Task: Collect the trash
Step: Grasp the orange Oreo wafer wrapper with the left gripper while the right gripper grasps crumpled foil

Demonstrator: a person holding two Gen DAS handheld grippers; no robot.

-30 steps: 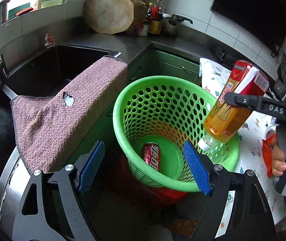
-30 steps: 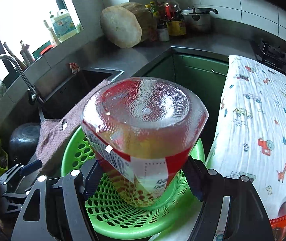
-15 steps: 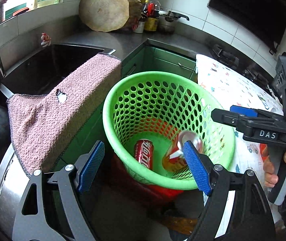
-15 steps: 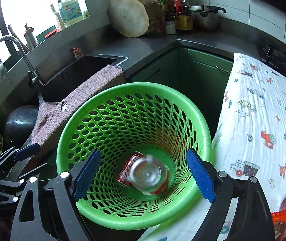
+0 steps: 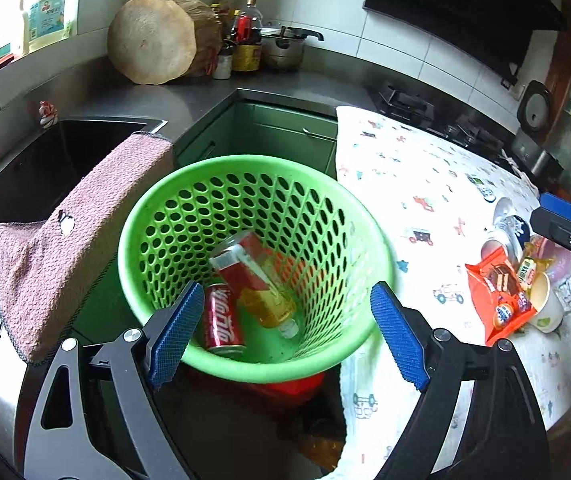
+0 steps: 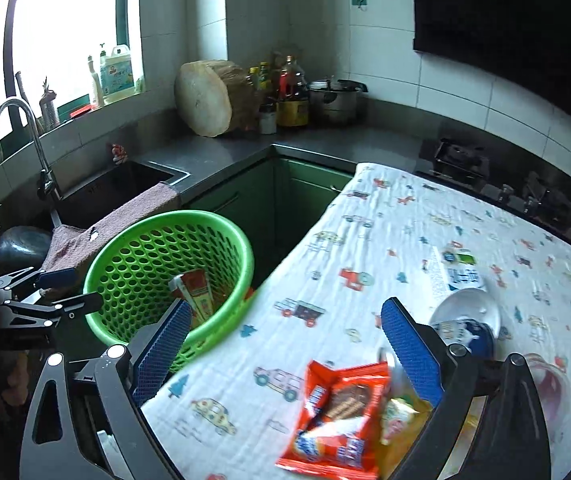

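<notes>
Green basket [image 5: 157,216] already holds a can [image 5: 221,322] and bottle [image 5: 259,280]; wrapper [image 6: 337,412], cup [image 5: 545,300] and perhaps more wait. Both grippers' jaws gape empty, having just opened.

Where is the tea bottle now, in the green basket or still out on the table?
In: the bottle lies tipped inside the green basket, beside a red can.

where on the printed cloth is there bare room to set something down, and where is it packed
The printed cloth lies bare across its middle and far end, between the green basket and the stove. Only a white packet breaks it. The near corner is crowded: orange snack wrapper, yellow packet, blue and white can, paper cup.
</notes>
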